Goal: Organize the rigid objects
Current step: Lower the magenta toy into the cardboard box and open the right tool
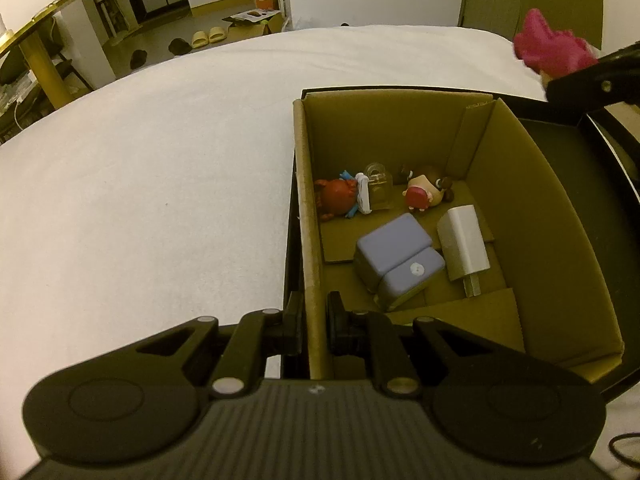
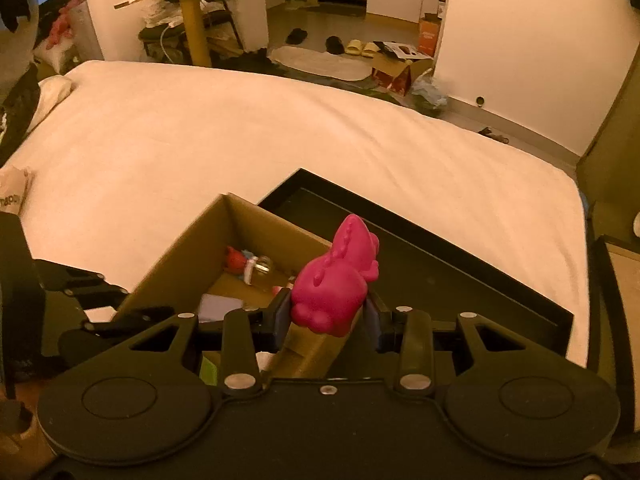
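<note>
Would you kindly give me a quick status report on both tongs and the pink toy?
Left tongs shut on cardboard box wall. Right tongs shut on pink dinosaur toy, above the box. Nothing in the way.

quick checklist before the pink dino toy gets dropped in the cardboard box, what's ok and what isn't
1. Grip on the toy: ok. The right gripper is shut on the pink dinosaur toy, pads on both flanks.
2. Box steadied: ok. The left gripper is clamped on the left wall of the cardboard box.
3. Toy over the opening: cannot tell. In the left wrist view it sits beyond the box's far right corner; height is unclear.
4. Free landing spot: ok. Bare floor shows near the right wall; the purple block, white charger and figurines fill the rest.
5. Black tray beside the box: ok, nothing seen in the way.
</note>
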Demonstrator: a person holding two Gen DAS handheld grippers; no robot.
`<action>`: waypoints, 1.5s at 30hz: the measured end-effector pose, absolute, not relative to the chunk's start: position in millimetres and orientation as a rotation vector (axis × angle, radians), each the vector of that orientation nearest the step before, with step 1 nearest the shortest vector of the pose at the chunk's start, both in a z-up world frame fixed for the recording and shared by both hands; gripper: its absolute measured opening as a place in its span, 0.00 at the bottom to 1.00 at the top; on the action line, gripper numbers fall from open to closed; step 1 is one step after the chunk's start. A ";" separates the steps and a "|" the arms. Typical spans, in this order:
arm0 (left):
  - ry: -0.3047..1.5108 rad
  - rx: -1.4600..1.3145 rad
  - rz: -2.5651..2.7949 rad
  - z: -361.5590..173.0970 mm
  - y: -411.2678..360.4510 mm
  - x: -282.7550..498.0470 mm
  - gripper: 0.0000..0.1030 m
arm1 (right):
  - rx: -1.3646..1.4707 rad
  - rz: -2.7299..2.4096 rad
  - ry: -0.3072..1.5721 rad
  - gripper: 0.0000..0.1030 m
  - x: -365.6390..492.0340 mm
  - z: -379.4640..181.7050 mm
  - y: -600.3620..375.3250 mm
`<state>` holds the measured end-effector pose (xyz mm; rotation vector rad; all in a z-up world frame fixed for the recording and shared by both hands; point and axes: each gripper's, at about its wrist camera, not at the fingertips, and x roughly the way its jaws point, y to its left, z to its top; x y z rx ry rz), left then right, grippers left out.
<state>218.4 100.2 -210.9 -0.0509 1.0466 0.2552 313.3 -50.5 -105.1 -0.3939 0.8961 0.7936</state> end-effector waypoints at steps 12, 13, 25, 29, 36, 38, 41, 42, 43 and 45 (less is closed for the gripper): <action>1.035 -0.063 0.242 -213.2 104.2 214.9 0.11 | -0.419 0.818 0.930 0.37 297.2 -120.4 -24.9; 1.035 -0.063 0.241 -213.4 104.4 214.6 0.10 | -0.423 0.816 0.932 0.37 296.9 -122.1 -23.8; 1.030 -0.068 0.235 -215.9 105.7 213.0 0.10 | -0.485 0.806 0.960 0.34 285.3 -136.9 -15.6; 1.030 -0.067 0.236 -215.6 105.5 213.0 0.10 | -0.475 0.803 0.960 0.34 285.6 -135.2 -17.1; 1.036 -0.068 0.236 -212.4 105.7 214.0 0.11 | -0.382 0.780 0.964 0.35 289.7 -121.6 -37.6; 1.037 -0.070 0.234 -209.1 106.6 214.3 0.11 | -0.359 0.775 0.967 0.35 289.8 -118.2 -43.8; 1.026 -0.062 0.234 -201.4 105.7 213.1 0.11 | -0.324 0.766 0.972 0.37 288.5 -113.9 -53.1; 1.023 -0.060 0.234 -198.6 105.3 212.3 0.11 | -0.314 0.764 0.972 0.38 287.5 -112.2 -56.3; 1.018 -0.061 0.234 -195.0 105.0 211.0 0.11 | -0.304 0.763 0.971 0.39 286.8 -111.1 -59.1; 1.011 -0.056 0.232 -188.1 103.8 208.3 0.11 | -0.276 0.759 0.973 0.41 284.4 -107.4 -65.9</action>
